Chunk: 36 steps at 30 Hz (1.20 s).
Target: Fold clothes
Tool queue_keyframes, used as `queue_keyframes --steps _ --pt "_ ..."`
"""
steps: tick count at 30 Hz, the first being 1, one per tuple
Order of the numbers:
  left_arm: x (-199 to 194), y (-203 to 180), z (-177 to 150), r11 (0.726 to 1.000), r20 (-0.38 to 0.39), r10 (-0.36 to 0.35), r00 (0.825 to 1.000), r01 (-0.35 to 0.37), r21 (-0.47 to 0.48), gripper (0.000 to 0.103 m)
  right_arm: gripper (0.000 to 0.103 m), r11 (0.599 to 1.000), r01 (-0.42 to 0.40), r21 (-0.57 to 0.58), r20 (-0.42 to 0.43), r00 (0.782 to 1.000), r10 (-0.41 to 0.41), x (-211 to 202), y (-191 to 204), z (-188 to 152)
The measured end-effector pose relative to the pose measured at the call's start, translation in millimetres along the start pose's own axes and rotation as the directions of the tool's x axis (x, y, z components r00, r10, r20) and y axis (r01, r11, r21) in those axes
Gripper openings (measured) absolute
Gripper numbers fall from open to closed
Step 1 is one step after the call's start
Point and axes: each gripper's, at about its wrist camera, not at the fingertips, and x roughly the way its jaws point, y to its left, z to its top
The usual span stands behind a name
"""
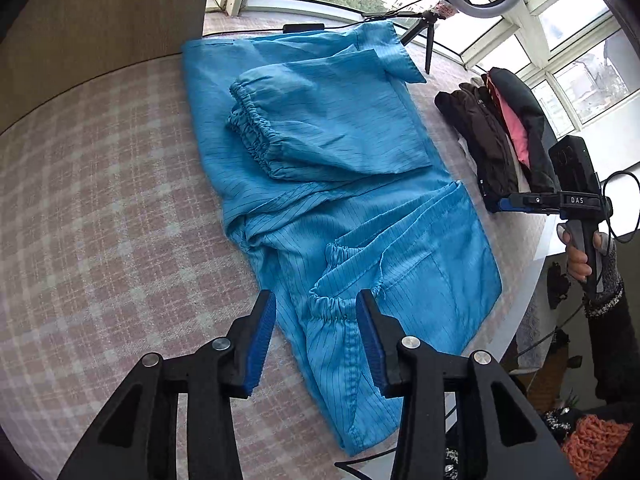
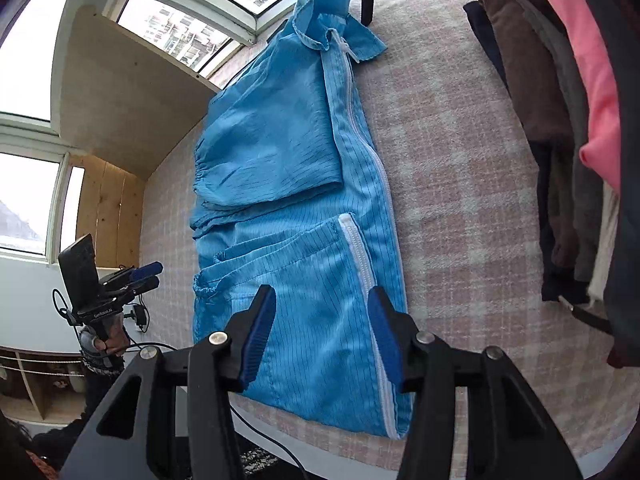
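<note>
The blue garment (image 1: 340, 184) lies flat along the middle of the plaid-covered worktop (image 1: 100, 200), its sleeves laid across the body and its white zipper (image 2: 356, 128) running down the side nearest the pile of dark folded clothes (image 1: 492, 140). Both hand-held grippers hover over its near hem: the left hand-held gripper (image 1: 316, 340) stands partly open above an elastic cuff (image 1: 332, 304), the right hand-held gripper (image 2: 322, 334) partly open with nothing pinched. The next fold probably wants both hem corners taken level and carried evenly toward the collar (image 2: 320, 12). The near hem lies close to the worktop's edge; bare plaid left of the garment gives room, while the pile and tripod (image 1: 424, 32) crowd the other side.
</note>
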Motion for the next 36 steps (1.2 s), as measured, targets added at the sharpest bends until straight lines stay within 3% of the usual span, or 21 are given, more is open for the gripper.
queue_keyframes --steps 3,5,10,12,15,18,22,24,28,32,36 --pt "9.7 -15.1 -10.2 0.995 -0.023 0.026 0.999 -0.024 0.096 0.049 0.055 0.956 0.198 -0.218 0.040 0.980 -0.193 6.1 23.9 -5.6" --pt "33.5 -21.2 -13.7 0.992 -0.068 0.074 0.995 -0.066 0.111 0.049 0.055 0.922 0.250 -0.295 0.022 0.967 -0.255 24.7 30.4 -6.9" --pt "70.5 -29.1 -18.0 0.983 -0.103 0.165 0.981 -0.155 0.103 0.043 0.055 0.899 0.264 -0.349 -0.026 0.957 -0.290 66.5 24.1 -2.0" --pt "71.9 -30.5 -17.1 0.978 -0.103 0.194 0.976 -0.184 0.097 0.027 0.054 0.891 0.277 -0.361 -0.031 0.951 -0.308 77.2 20.4 -0.7" --pt "63.8 -32.7 -10.7 0.974 -0.082 0.213 0.974 -0.204 0.102 0.019 0.018 0.915 0.216 -0.342 -0.031 0.970 -0.241 72.4 13.5 -2.5" --pt "54.5 -34.4 3.8 0.967 -0.040 0.233 0.972 -0.227 0.114 0.019 0.010 0.930 0.171 -0.325 -0.007 0.983 -0.183 57.6 5.6 -4.0" --pt "79.5 -22.5 17.7 0.958 -0.070 0.277 0.958 -0.269 0.102 0.026 0.010 0.937 0.197 -0.290 -0.010 0.978 -0.208 63.2 -12.1 1.7" --pt "91.2 -19.4 16.5 0.949 -0.096 0.307 0.947 -0.296 0.112 0.029 0.011 0.922 0.225 -0.316 -0.025 0.969 -0.245 72.1 -9.5 -0.6" --pt "60.1 -20.3 17.2 0.952 -0.044 0.294 0.955 -0.289 0.096 0.030 0.022 0.889 0.279 -0.362 0.036 0.958 -0.286 58.3 6.0 -6.2" --pt "26.9 -31.2 17.2 0.956 0.033 0.274 0.961 -0.276 0.101 0.029 0.023 0.867 0.296 -0.401 0.139 0.955 -0.262 28.0 28.5 -12.0" --pt "25.4 -52.2 15.5 0.965 0.068 0.214 0.974 -0.222 0.137 0.029 0.023 0.857 0.257 -0.447 0.129 0.966 -0.223 39.6 49.1 -12.6"
